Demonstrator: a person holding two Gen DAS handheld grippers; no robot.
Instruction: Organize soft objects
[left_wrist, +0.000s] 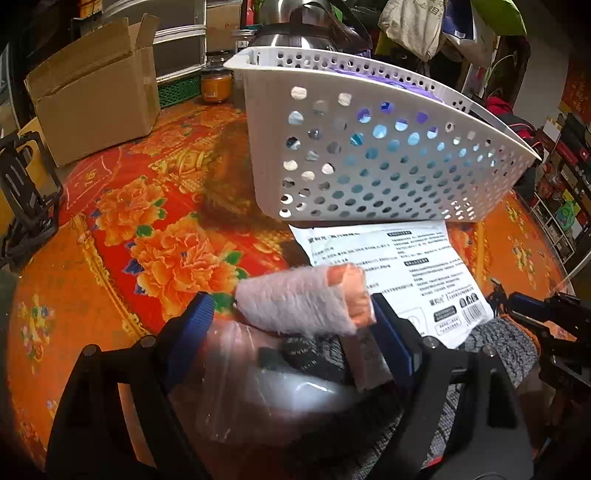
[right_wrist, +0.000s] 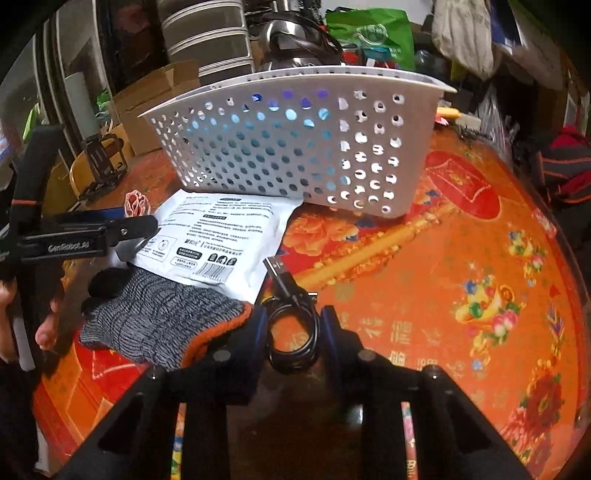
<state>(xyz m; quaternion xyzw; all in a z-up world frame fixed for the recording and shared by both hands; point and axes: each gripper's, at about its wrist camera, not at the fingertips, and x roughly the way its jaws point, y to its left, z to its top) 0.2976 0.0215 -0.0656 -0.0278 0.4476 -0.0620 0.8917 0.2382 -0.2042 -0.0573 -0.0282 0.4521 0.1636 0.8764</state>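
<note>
My left gripper (left_wrist: 291, 325) is shut on a clear plastic bag (left_wrist: 266, 387) holding a pink fluffy roll (left_wrist: 295, 299) and something dark, above the flowered tablecloth. In the right wrist view the pink roll (right_wrist: 136, 204) shows just past that gripper's tips. My right gripper (right_wrist: 293, 332) is shut on a coiled black cable (right_wrist: 291, 343) lying on the cloth, its USB plug (right_wrist: 275, 264) pointing away. A grey knit glove (right_wrist: 159, 325) with an orange cuff lies left of the cable, partly on a white printed packet (right_wrist: 218, 240). The white perforated basket (right_wrist: 369, 155) stands behind them.
A cardboard box (left_wrist: 92, 99), a jar of orange stuff (left_wrist: 216, 86) and a steel kettle (left_wrist: 306, 22) stand behind the basket (left_wrist: 369, 147). A black metal frame (left_wrist: 22, 192) sits at the table's left edge. A person's hand (right_wrist: 44, 325) grips the left tool.
</note>
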